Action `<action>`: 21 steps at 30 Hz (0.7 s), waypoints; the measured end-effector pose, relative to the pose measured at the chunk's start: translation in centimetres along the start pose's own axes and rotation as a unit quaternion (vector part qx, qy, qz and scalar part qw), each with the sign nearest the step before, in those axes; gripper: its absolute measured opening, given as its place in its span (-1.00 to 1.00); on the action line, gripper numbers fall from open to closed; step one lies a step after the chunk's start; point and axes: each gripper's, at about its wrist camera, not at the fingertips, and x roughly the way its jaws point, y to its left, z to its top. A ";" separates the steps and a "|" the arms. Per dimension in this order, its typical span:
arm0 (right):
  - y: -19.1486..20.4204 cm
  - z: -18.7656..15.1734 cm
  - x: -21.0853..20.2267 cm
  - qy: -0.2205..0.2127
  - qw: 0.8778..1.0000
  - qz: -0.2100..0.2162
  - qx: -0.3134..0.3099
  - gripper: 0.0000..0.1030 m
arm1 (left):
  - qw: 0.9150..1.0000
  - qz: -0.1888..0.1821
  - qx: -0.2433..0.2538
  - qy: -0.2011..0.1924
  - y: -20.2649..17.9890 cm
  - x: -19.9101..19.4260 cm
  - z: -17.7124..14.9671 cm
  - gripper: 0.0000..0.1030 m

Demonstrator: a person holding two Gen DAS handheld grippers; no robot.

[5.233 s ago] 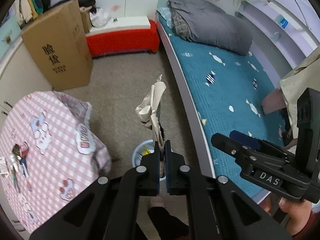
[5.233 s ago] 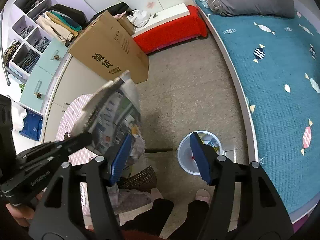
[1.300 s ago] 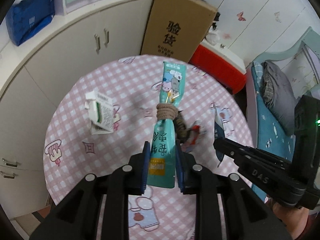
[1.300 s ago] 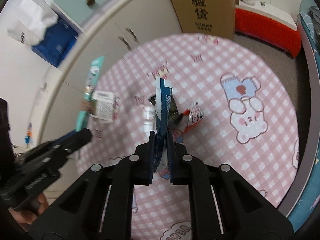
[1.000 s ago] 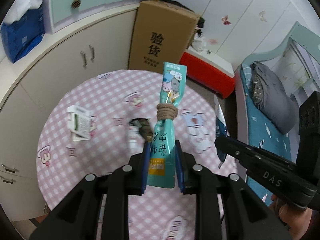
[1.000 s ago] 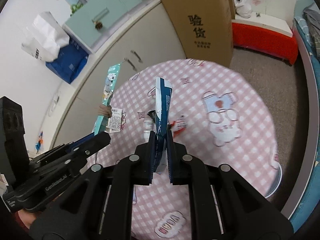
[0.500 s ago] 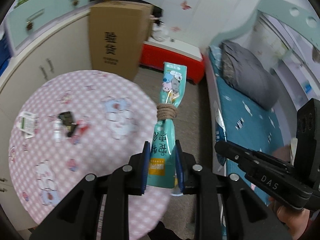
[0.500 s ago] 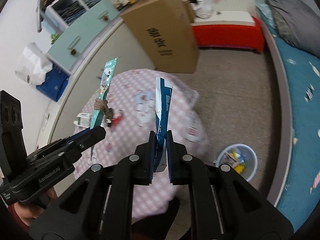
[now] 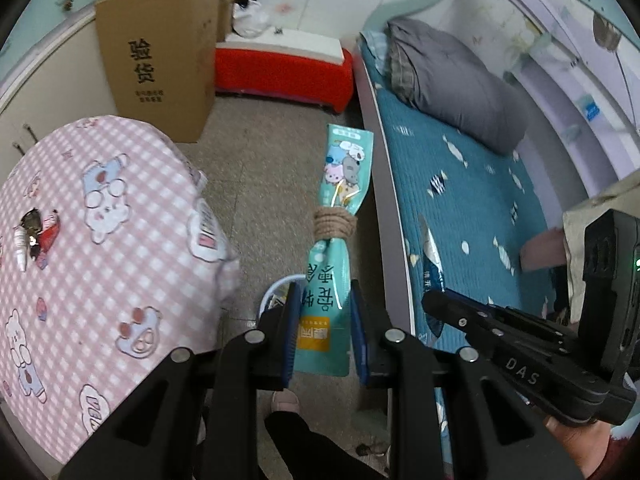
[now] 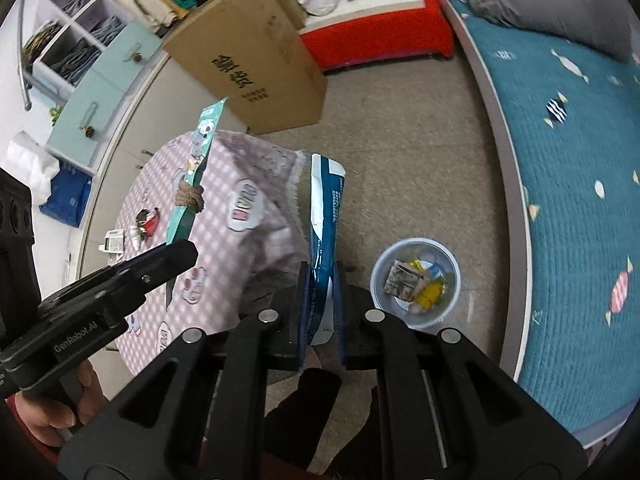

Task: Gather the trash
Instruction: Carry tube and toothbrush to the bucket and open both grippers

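Left wrist view, nearest first: the left tool pinches the bottom edge of a teal snack pouch, which stands upright with a brown cord knotted round its middle. Just behind the pads, at 11 o'clock of the tool, the rim of the trash bin peeks out on the floor between the pink checked table at 9 o'clock and the bed at 2 o'clock.

From the right wrist, the right tool is pressed onto a blue wrapper; the bin sits at 3 o'clock, close by, already holding scraps.

Judged step: carrying both pieces to the bin. Next, each tool should come over the bin's mouth and spread its jaws, right one first since it is nearer. Small items on the table may remain to be collected.
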 end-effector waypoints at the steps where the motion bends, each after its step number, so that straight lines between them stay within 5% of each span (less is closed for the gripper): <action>1: -0.5 -0.2 0.0 0.000 1.000 0.000 0.005 -0.78 | 1.000 0.002 0.005 0.007 -0.5 0.5 -0.1 -0.56; 5: -2.5 -0.4 0.1 -0.001 1.000 0.005 0.026 -0.68 | 1.000 0.008 0.018 0.021 -1.4 1.5 -0.2 -0.56; 7: -3.4 -0.4 0.5 0.002 0.999 0.006 0.038 -0.19 | 0.999 0.011 0.023 0.027 -1.7 1.9 -0.2 -0.56; 8: -3.9 -0.5 0.7 -0.001 0.999 -0.001 0.043 0.24 | 0.999 0.013 0.025 0.029 -1.9 2.1 -0.2 -0.56; 21: -4.4 0.1 -0.1 -0.014 0.999 -0.007 0.050 0.30 | 0.998 0.020 0.033 0.049 -2.4 3.2 -0.2 -0.56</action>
